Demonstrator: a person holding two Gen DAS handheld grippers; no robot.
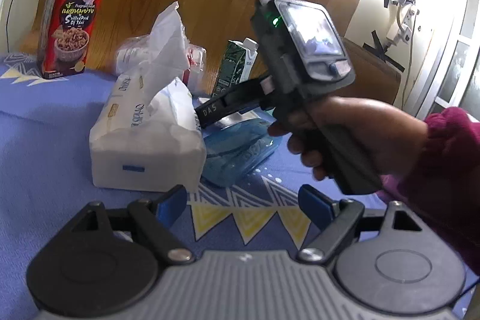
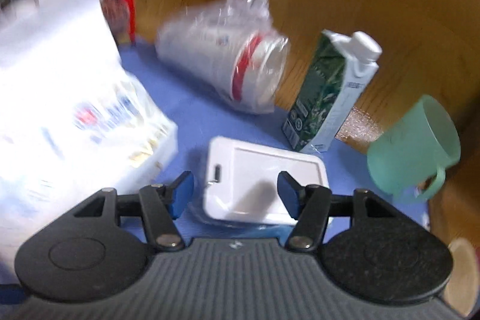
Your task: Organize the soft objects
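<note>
Nearest my right gripper, whose jaws stand apart and empty, lies a flat blue wet-wipe pack with a white hinged lid, long axis crosswise beside the white soft tissue pack; my left gripper, likewise spread, hangs farther off.

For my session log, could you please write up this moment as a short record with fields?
surface: blue patterned cloth
tissue pack: white soft pack, one sheet sticking up, lying on the cloth
wet-wipes pack: blue, white flip lid, beside the tissue pack
left hand-held gripper: open, holding nothing
right hand-held gripper: open, over the wipes lid; contact unclear
bagged cups: plastic-wrapped cup stack, on its side
carton: green and white, upright
mug: green
box: red snack box, upright
</note>
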